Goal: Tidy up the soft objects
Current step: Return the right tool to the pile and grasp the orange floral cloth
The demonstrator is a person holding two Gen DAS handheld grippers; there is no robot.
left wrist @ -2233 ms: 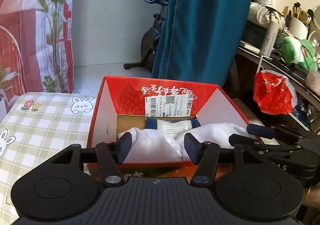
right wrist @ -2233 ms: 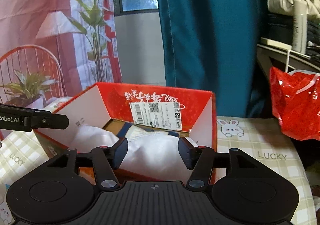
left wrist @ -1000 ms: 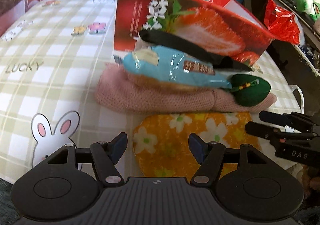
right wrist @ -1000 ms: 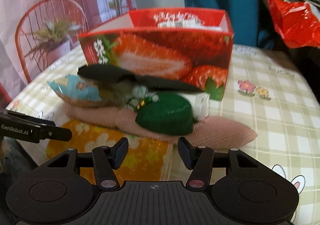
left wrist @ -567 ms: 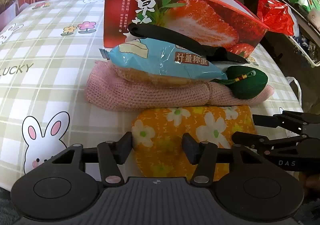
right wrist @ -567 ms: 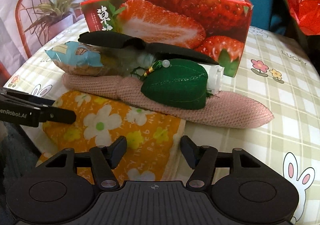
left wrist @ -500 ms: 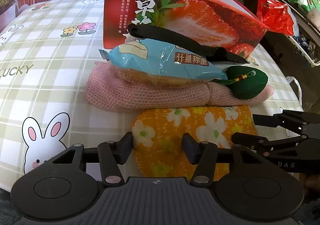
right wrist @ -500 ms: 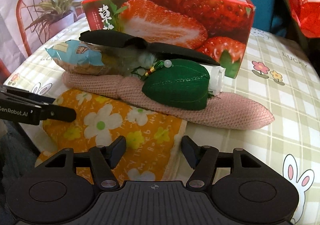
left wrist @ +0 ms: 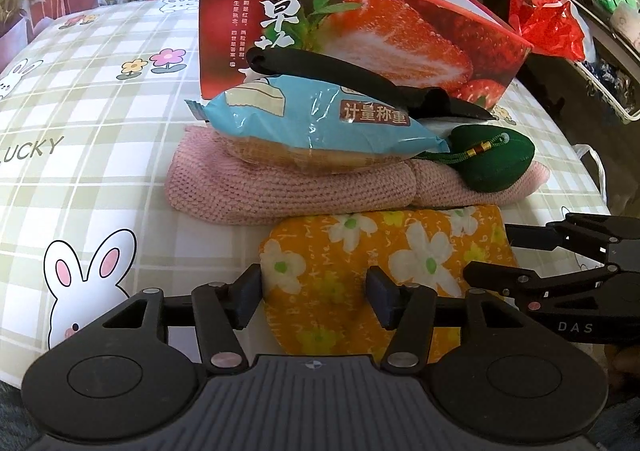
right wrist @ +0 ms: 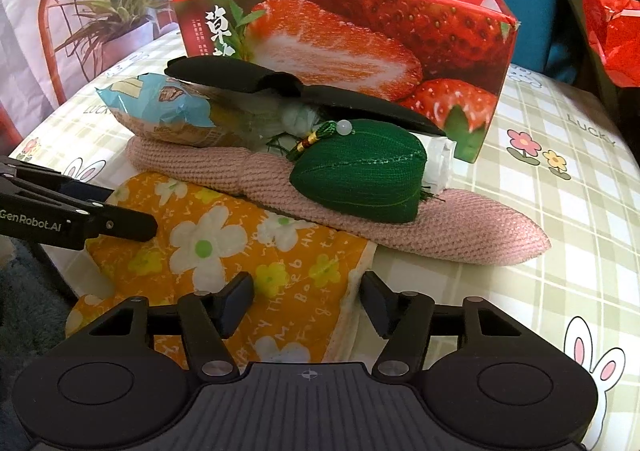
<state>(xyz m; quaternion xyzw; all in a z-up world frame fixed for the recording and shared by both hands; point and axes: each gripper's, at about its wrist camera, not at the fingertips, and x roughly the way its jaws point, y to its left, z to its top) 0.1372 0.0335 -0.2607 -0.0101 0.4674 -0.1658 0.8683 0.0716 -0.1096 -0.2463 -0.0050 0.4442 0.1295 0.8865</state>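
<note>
Left gripper [left wrist: 314, 297]: jaws parted astride the orange floral cloth [left wrist: 384, 259], widened slightly, pads not pressing.
Right gripper [right wrist: 306, 305]: jaws released over the cloth's right edge, narrowed slightly.
Open room: bare checked tablecloth [right wrist: 560, 211] is seen rightward.

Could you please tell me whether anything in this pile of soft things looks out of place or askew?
Yes: a blue snack packet lies on the pink knit piece, food among fabrics. The orange floral cloth hangs over the table's near edge.

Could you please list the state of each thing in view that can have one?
Strawberry box: upright, top open.
Blue snack bag: sealed, lying on the pink knit.
Pink knit: folded flat.
Orange floral cloth: flat, at the table edge.
Left claw: open.
Right claw: open.
</note>
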